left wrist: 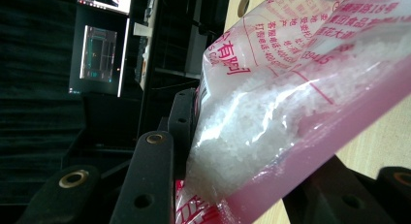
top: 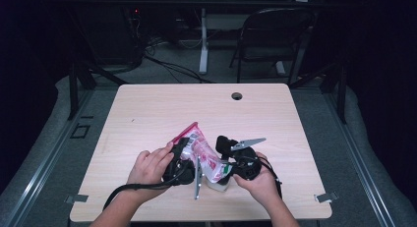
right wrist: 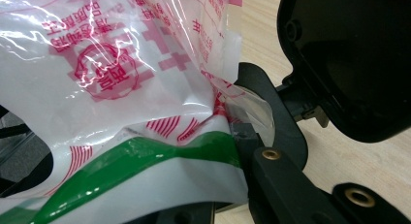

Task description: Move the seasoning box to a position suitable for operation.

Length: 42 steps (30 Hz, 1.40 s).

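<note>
Both forearms enter from bottom edge, converging at table centre. Left hand [top: 150, 165] wraps left gripper [top: 183, 156], jaws part-closed, clamping. Right hand [top: 258, 180] cups right gripper [top: 227, 160] from below, jaws fully closed, pinching. Grippers face each other, close together.

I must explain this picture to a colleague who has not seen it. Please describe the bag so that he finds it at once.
On the light wooden table, look near its front edge, between the person's two hands. The bag is clear plastic with red print, a pink strip along one edge and white grains inside. It is the one colourful thing among black tools.
</note>
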Tool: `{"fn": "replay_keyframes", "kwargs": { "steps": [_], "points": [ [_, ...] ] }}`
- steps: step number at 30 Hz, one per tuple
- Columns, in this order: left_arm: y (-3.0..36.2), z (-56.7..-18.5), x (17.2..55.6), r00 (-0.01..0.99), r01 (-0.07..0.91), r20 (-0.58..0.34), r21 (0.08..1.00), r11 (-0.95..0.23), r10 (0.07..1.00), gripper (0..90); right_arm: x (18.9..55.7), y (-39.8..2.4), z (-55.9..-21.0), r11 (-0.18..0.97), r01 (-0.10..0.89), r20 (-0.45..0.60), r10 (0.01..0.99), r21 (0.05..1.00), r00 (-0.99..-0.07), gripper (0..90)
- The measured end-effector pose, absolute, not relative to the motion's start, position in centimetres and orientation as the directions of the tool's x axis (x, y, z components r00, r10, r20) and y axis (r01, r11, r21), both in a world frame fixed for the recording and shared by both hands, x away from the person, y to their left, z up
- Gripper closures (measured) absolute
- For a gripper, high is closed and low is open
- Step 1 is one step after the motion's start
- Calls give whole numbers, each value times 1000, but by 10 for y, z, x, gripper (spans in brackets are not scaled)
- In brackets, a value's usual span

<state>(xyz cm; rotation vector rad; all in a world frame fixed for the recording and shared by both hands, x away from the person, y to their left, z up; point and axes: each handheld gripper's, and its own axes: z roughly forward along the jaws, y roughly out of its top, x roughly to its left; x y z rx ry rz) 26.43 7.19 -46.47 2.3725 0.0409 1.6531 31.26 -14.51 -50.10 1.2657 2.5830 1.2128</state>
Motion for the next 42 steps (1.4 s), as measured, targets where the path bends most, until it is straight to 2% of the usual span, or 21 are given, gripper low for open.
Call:
{"fn": "replay_keyframes", "kwargs": {
  "steps": [42],
  "points": [
    [69,-462,263,351,-128,924,211,-969,155,673,312,-144,-501,370,664,294,683,650,-668,899]
  ]
}}
